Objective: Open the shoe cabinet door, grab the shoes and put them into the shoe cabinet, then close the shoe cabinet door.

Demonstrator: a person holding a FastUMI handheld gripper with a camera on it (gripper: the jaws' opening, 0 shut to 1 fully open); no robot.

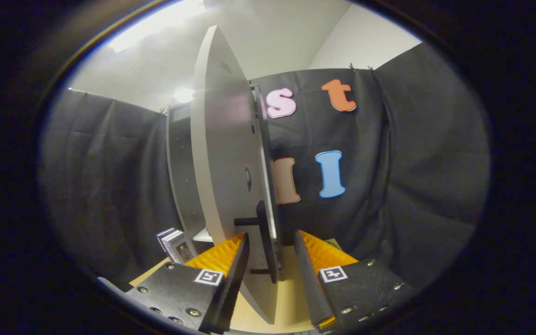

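Note:
The shoe cabinet door (221,153), a pale panel, stands swung out and nearly edge-on straight ahead of me. Its black bar handle (264,232) sits on two short posts low on the door. My gripper (271,251) is open, and the handle and the door's lower edge lie between the fingers. The left finger (235,260) is close beside the door face. The right finger (306,265) stands a little apart from the handle. The cabinet body (182,177) rises behind the door, with its inside dark.
A small stack of book-like items (175,244) leans at the foot of the cabinet, left of my fingers. A light wooden surface (291,298) lies under the gripper. Black cloth walls close in on both sides.

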